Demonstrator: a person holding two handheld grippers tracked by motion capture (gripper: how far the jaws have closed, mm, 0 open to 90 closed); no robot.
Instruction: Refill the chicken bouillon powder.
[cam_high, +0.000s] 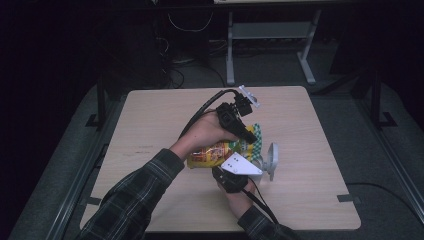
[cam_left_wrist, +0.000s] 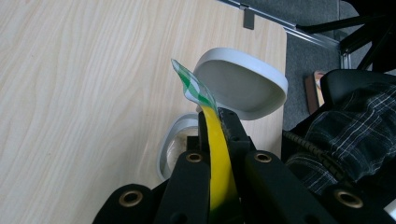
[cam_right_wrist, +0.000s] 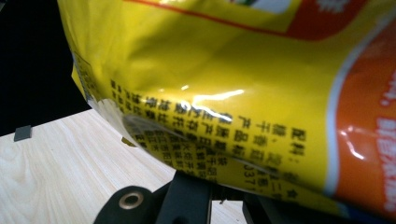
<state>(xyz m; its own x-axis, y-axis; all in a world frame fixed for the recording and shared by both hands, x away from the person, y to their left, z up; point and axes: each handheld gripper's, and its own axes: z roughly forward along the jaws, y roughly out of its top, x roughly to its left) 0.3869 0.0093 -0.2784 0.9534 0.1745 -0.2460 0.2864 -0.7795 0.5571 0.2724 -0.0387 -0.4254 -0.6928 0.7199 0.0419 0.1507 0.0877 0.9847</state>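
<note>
Yellow snack bag held up over a wooden table by two grippers.

Big pale table (cam_high: 150, 125) below, bare wood all around. Above its middle, shiny yellow bag (cam_high: 220, 151) lying sideways in the air, green-checked end pointing away from the person. Under that end, a white tub (cam_left_wrist: 172, 144) with its white lid (cam_left_wrist: 243, 84) tipped up, just beside the bag. Left gripper (cam_high: 245, 131) clamped tight on the bag's flat top edge. Right gripper (cam_high: 236, 172) squeezed together on the bag's lower side, jaws tucked beneath the yellow wrap.
</note>
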